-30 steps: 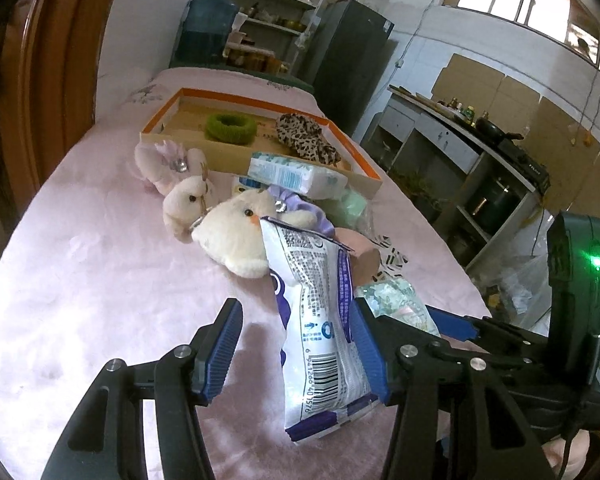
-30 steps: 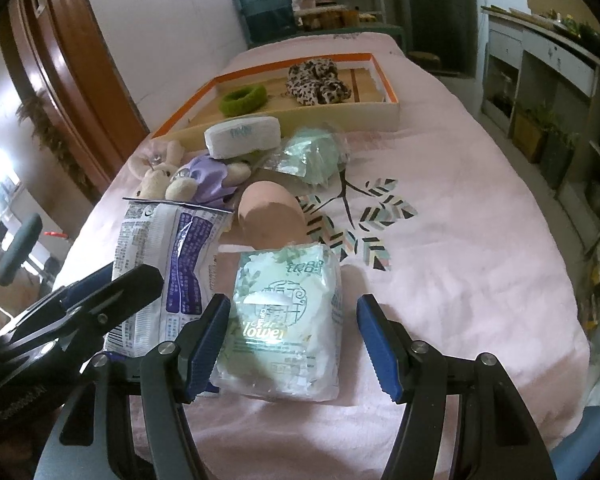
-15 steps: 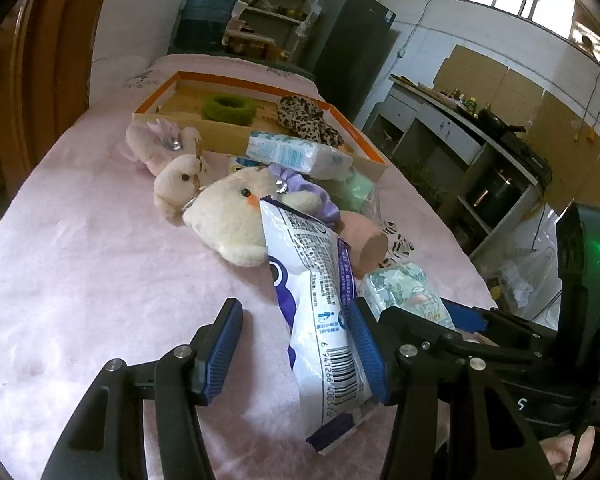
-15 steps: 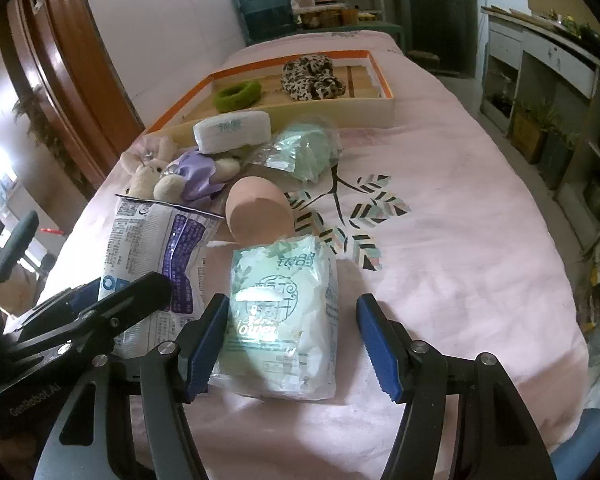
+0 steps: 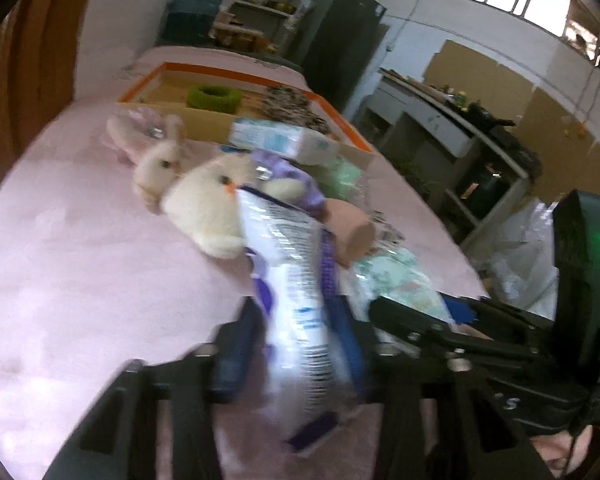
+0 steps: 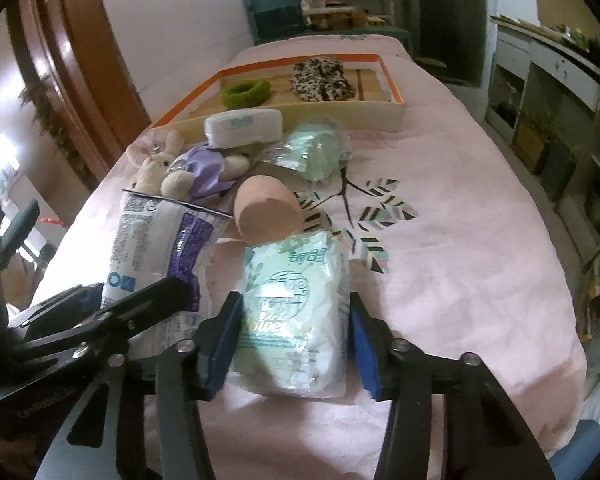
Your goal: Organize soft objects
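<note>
My left gripper is shut on a white and purple plastic pack, which also shows in the right wrist view. My right gripper has its jaws closing against the sides of a pale green tissue pack that lies on the pink cloth. Beyond lie a peach sponge, a cream plush chick, a small plush rabbit and a purple plush. The orange-rimmed wooden tray at the far end holds a green scrunchie and a leopard-print scrunchie.
A white and blue tissue pack and a green bagged item lie in front of the tray. The pink tablecloth has a leaf print. A wooden door stands left, shelves and cabinets right and behind.
My left gripper has closed on the white and purple pack, which was between open jaws before. My right gripper's jaws have narrowed onto the green tissue pack.
</note>
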`<action>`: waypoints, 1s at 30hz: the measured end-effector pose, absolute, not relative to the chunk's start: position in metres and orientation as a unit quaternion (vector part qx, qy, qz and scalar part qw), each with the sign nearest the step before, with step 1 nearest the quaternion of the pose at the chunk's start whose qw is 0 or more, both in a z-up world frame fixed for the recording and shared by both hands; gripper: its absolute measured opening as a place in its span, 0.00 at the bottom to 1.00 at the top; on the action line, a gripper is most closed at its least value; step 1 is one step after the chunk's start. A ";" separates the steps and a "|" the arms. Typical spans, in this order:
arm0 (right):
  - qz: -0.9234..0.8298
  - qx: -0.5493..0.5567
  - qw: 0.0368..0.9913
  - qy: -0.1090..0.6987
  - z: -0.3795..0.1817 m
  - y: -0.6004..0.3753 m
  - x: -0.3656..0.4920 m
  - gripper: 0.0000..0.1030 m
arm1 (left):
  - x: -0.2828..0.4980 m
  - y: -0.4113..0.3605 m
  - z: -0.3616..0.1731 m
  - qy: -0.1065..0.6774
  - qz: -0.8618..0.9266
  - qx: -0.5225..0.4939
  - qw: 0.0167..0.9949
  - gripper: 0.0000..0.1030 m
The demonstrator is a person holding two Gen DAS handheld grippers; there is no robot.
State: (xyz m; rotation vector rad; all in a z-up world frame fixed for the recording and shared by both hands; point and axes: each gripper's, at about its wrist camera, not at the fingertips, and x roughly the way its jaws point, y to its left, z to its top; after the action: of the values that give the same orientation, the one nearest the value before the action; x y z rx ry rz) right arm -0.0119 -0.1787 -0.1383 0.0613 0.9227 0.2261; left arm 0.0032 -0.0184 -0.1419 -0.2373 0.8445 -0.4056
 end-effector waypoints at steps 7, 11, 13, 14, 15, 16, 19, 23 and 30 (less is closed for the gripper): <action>0.111 0.020 0.891 0.439 -0.137 -0.176 -0.014 0.43 | 0.000 -0.022 -0.144 0.404 -0.213 -0.119 0.882 0.26; 0.112 0.020 0.892 0.437 -0.137 -0.176 -0.014 0.42 | -0.002 -0.023 -0.143 0.400 -0.212 -0.117 0.884 0.25; 0.113 0.022 0.893 0.435 -0.136 -0.177 -0.015 0.41 | -0.003 -0.023 -0.142 0.397 -0.211 -0.113 0.886 0.24; 0.114 0.022 0.893 0.434 -0.136 -0.177 -0.015 0.40 | -0.004 -0.023 -0.141 0.396 -0.211 -0.112 0.887 0.23; 0.115 0.022 0.894 0.433 -0.136 -0.177 -0.015 0.40 | -0.005 -0.023 -0.140 0.393 -0.212 -0.110 0.888 0.23; 0.116 0.022 0.894 0.432 -0.136 -0.177 -0.015 0.39 | -0.006 -0.023 -0.140 0.391 -0.213 -0.110 0.888 0.23; 0.117 0.024 0.896 0.428 -0.135 -0.177 -0.015 0.37 | -0.007 -0.023 -0.138 0.386 -0.216 -0.110 0.890 0.21; 0.118 0.031 0.899 0.421 -0.132 -0.179 -0.016 0.36 | -0.008 -0.023 -0.134 0.378 -0.219 -0.110 0.893 0.19; 0.120 0.036 0.904 0.409 -0.127 -0.181 -0.017 0.36 | -0.009 -0.021 -0.129 0.366 -0.222 -0.114 0.896 0.17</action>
State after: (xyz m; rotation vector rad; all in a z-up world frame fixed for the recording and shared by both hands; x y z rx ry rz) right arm -0.0175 -0.1811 -0.1267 0.0749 0.8447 0.2476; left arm -0.0092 -0.0214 -0.1289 -0.2360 0.7585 -0.4601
